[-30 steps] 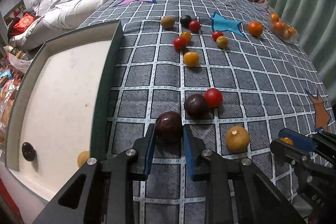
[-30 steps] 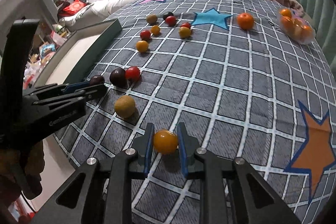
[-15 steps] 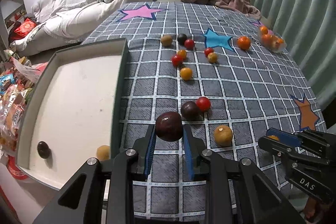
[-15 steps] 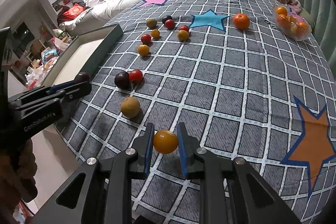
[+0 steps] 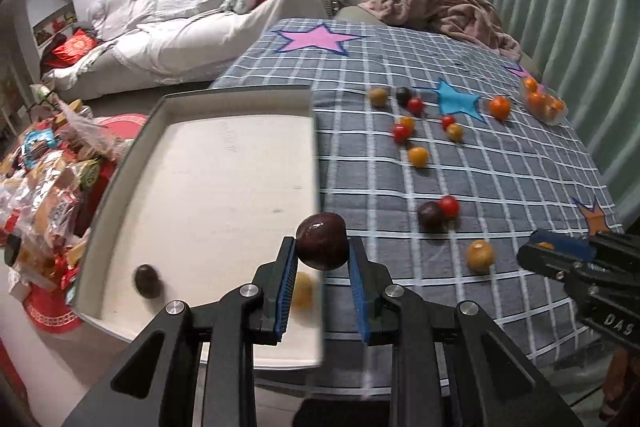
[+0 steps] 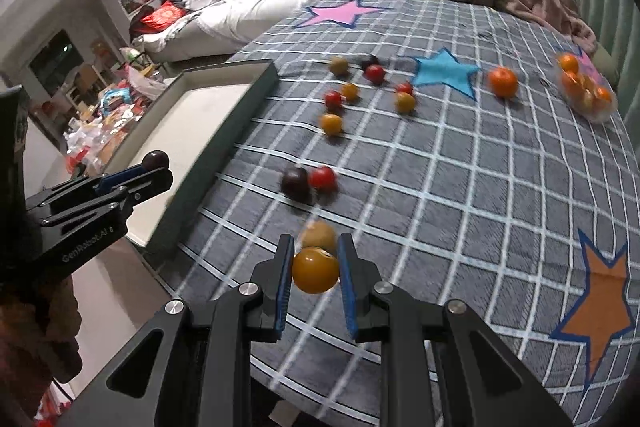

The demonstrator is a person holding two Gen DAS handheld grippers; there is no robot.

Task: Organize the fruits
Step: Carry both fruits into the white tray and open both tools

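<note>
Both tools are loaded and the step in hand looks like carrying fruit to the tray. The left tool is clamped on a dark plum, held in the air about over the tray's near right edge; the right tool is clamped on a yellow tomato, lifted above the checked cloth of the table. Inside the tray lie one dark fruit and one yellow fruit. Next, the left tool probably needs to move further over the white tray floor, lower and release; the right should follow without the two colliding. More fruit lies scattered on the cloth.
</note>
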